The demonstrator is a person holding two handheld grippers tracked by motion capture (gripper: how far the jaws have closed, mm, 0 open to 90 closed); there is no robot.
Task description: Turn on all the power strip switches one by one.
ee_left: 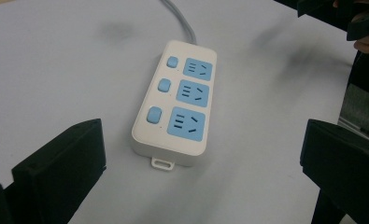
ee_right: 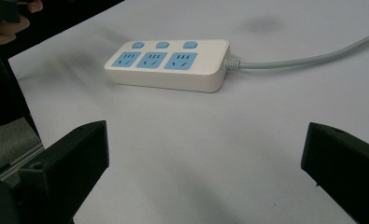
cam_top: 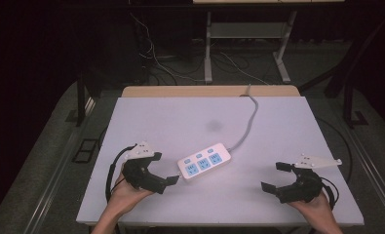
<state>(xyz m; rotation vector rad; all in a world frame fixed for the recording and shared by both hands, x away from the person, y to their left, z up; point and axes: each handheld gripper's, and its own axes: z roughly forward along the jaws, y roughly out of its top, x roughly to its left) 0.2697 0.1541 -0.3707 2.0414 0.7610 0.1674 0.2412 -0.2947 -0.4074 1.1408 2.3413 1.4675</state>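
Note:
A white power strip [cam_top: 204, 162] with three blue sockets and three blue switches lies flat on the white table [cam_top: 180, 122], a little front of centre. Its grey cable [cam_top: 248, 122] runs off over the table's back edge. My left gripper [cam_top: 163, 169] stands open just left of the strip's near end, empty, with the strip [ee_left: 175, 105] lying ahead between its wide-spread fingers [ee_left: 60, 168]. My right gripper [cam_top: 276, 177] is open and empty near the front right, well apart from the strip [ee_right: 168, 63], whose cable [ee_right: 303, 59] leads away to the right in that view.
A faint dark smudge [cam_top: 213, 126] marks the table behind the strip. Past the table's far edge stand a wooden desk edge [cam_top: 209, 91], metal table legs [cam_top: 208, 48] and loose cables on the floor. The table's front edge runs just beneath both hands.

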